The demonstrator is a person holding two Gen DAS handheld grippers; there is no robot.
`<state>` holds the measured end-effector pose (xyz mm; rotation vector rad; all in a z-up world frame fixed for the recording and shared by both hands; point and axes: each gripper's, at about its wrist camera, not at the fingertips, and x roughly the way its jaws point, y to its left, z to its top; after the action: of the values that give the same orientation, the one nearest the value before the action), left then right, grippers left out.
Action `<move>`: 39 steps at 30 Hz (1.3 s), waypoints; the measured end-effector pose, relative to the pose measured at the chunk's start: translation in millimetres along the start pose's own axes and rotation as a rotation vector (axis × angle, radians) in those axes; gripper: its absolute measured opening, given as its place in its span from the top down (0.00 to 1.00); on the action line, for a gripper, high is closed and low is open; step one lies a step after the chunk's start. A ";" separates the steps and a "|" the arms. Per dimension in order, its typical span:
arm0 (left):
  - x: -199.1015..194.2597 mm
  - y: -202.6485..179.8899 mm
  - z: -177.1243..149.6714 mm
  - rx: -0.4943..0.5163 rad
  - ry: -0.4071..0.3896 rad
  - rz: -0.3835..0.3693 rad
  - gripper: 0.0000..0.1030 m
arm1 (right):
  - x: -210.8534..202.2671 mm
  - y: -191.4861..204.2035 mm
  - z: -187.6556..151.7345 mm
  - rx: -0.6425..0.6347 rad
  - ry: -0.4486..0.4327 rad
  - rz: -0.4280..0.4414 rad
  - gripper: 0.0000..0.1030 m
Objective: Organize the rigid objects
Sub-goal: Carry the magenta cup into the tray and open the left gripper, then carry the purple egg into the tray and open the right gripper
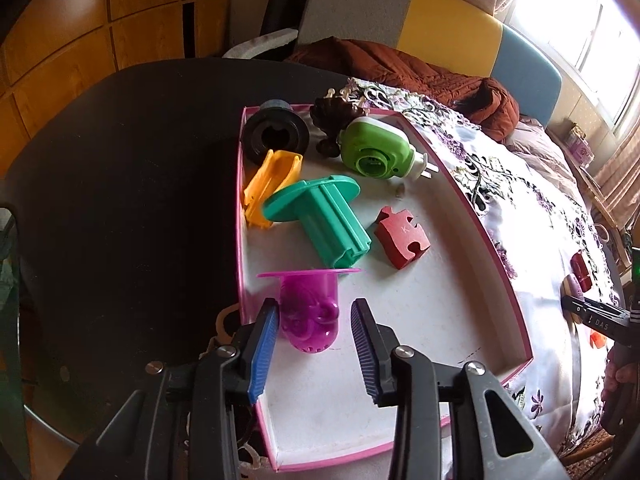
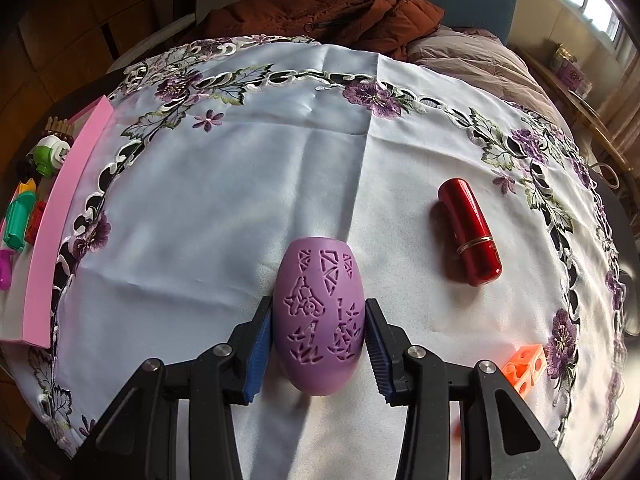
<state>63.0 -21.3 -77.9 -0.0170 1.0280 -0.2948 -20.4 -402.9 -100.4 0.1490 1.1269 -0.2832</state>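
Right gripper (image 2: 318, 328) is clamped on the purple egg (image 2: 320, 320). Left gripper (image 1: 314, 328) stands apart around the magenta strainer (image 1: 310, 312), inside the pink tray (image 1: 500, 248).

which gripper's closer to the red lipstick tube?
Right. The right gripper, clamped on the purple egg-shaped piece, sits just beside the red lipstick tube. The left gripper is over the pink tray, further off.

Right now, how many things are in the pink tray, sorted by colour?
Black: 1, ring
Brown: 1, comb-like piece
Green: 2, plug-in unit, teal mould
Yellow: 1, scoop
Red: 1, puzzle block
Magenta: 1, mould
Total: 7
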 end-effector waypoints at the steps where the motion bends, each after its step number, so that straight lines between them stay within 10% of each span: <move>1: -1.7 0.3 0.4 -0.001 -0.005 0.002 0.64 | -0.1 0.1 0.0 -0.001 -0.001 -0.001 0.57; 39: -52.4 23.3 -2.2 -0.073 -0.162 0.112 0.63 | -9.7 18.9 -1.8 -0.056 -0.042 -0.083 0.58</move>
<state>41.4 14.5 -38.5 -0.0478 0.8749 -0.1510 -20.2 -382.9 -92.9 0.0469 1.0998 -0.3270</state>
